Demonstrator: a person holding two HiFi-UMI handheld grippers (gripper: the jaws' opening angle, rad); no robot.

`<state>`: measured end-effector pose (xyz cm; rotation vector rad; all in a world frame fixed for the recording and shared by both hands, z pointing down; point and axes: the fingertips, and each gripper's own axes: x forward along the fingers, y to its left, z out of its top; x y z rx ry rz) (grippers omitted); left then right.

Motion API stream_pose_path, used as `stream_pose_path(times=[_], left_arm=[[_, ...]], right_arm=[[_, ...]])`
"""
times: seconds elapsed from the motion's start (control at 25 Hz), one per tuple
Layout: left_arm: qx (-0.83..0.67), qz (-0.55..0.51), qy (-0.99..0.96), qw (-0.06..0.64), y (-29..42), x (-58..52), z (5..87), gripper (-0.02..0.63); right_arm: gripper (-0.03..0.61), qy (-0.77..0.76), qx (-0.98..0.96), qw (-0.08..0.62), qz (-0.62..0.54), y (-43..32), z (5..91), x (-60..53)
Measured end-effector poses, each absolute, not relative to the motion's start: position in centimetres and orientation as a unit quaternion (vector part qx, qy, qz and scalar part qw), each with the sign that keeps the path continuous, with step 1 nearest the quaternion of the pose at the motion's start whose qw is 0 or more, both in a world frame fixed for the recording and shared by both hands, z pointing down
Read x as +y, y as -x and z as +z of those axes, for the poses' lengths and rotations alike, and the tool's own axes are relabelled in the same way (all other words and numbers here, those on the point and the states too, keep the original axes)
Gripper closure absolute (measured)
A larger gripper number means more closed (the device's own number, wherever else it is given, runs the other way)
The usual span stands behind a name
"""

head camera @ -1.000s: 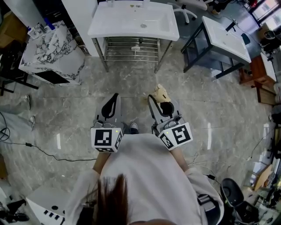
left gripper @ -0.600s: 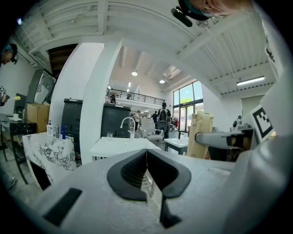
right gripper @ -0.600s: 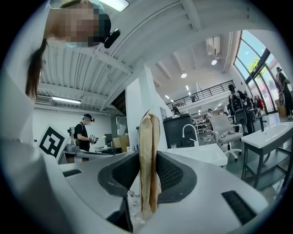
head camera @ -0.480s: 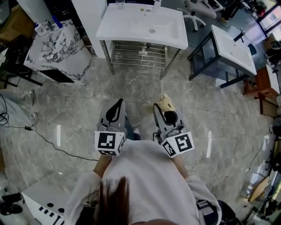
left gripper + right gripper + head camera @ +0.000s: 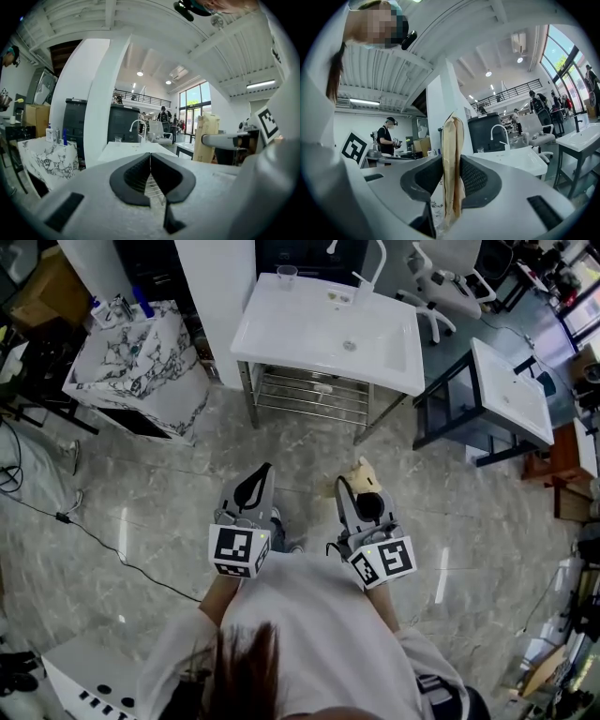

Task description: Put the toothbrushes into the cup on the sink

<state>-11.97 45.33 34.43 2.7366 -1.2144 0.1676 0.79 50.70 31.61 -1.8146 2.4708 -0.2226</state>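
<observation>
Where my right gripper (image 5: 349,486) clamps it, the tan paper packet (image 5: 452,154) stands upright between the pads, its top jutting past the jaw tips. My left gripper (image 5: 262,474) has its jaws pressed together with nothing between them. Both grippers hang over the grey stone floor (image 5: 169,474), well short of the white sink (image 5: 300,334). A clear cup (image 5: 287,276) stands on the sink's back left corner, along the same back edge as the faucet (image 5: 372,268).
</observation>
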Motion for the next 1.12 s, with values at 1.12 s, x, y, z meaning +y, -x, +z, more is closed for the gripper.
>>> stream_pose_path(times=[1.12], left_arm=[[-0.433, 0.072, -0.893, 0.104, 18.6, 28.9, 37.5, 0.598]], right_arm=[[0.471, 0.618, 0.780, 0.017, -0.100, 0.7, 33.6, 35.0]])
